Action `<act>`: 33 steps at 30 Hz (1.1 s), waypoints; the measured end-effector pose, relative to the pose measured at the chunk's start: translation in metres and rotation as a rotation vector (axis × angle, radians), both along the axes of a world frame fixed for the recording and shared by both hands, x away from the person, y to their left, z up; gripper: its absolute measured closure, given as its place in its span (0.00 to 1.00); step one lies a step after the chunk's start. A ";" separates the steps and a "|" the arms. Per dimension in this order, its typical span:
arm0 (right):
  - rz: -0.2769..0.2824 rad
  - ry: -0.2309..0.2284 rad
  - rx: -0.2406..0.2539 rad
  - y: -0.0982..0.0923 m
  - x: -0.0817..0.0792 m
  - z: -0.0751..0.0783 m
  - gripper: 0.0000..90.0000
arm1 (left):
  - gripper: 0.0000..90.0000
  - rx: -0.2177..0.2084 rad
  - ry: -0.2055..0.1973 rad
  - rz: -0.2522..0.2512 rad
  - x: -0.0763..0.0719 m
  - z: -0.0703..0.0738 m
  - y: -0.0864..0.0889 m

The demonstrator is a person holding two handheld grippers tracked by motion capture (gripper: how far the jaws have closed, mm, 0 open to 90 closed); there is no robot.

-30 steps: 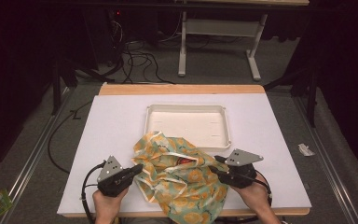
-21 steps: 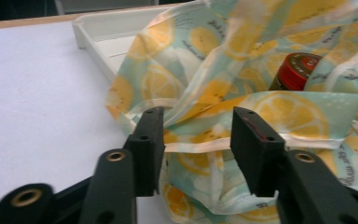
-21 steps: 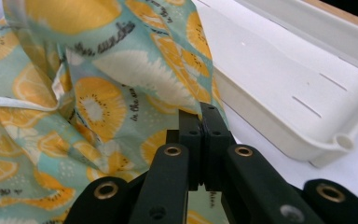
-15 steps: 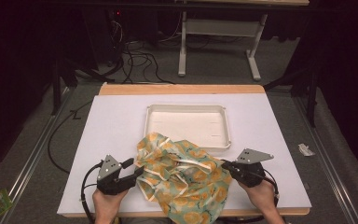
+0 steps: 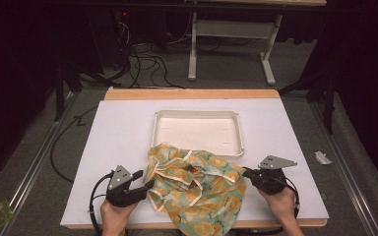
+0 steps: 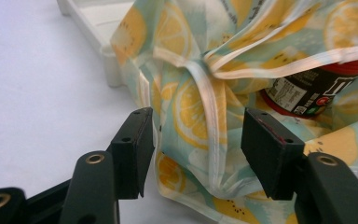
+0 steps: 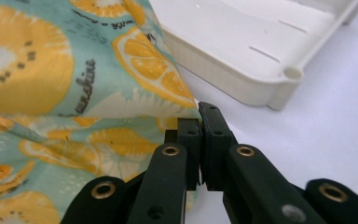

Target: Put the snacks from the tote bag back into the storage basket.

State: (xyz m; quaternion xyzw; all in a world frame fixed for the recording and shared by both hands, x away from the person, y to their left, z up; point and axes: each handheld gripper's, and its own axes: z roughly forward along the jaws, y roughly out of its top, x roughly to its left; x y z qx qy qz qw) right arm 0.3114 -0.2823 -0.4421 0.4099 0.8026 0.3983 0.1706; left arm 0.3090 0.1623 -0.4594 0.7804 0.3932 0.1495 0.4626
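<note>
A person stands at the near edge of a white surface [image 5: 103,147], a pair of tongs in each hand. Between the hands lies a crumpled cloth bag [image 5: 197,184], pale green with orange slices printed on it, its near end spilling over the surface's near edge. Just beyond the bag, touching its far side, sits an empty white tray [image 5: 197,130].

The right tongs [image 5: 246,173] are pressed together, pinching the bag's right edge, apparently to hold the fabric out and keep the bag from sliding. The left tongs [image 5: 145,180] have just been opening; their jaws now stand spread at the bag's left side, with a fold and a pale trim strip [image 6: 205,100] between them but not gripped, perhaps to take a fresh hold.

Inside the bag's mouth rests a dark jar with a red rim [image 6: 307,86], lying on its side. The bag's opening seems to be being worked wider to get it out.
</note>
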 end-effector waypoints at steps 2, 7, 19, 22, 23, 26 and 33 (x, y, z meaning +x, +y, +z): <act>-0.012 0.013 0.003 -0.005 0.001 -0.004 0.99 | 0.49 0.002 0.011 0.000 0.001 -0.002 -0.002; -0.053 0.048 0.007 -0.016 0.007 -0.014 0.98 | 0.51 0.003 0.031 0.011 0.005 -0.006 -0.004; -0.091 0.086 -0.030 -0.021 0.011 -0.025 0.93 | 0.77 -0.003 0.060 -0.032 0.011 -0.011 -0.009; -0.097 0.060 -0.035 -0.020 0.007 -0.019 0.85 | 0.90 -0.005 0.054 -0.055 0.010 -0.011 -0.009; -0.101 0.053 -0.033 -0.020 0.004 -0.016 0.83 | 0.93 -0.004 0.055 -0.061 0.010 -0.011 -0.009; -0.091 0.010 -0.039 -0.018 -0.006 -0.005 0.76 | 0.99 -0.005 0.050 -0.072 0.009 -0.011 -0.009; -0.004 -0.060 -0.047 -0.007 -0.032 0.021 0.79 | 1.00 -0.029 0.040 -0.076 0.008 -0.008 -0.008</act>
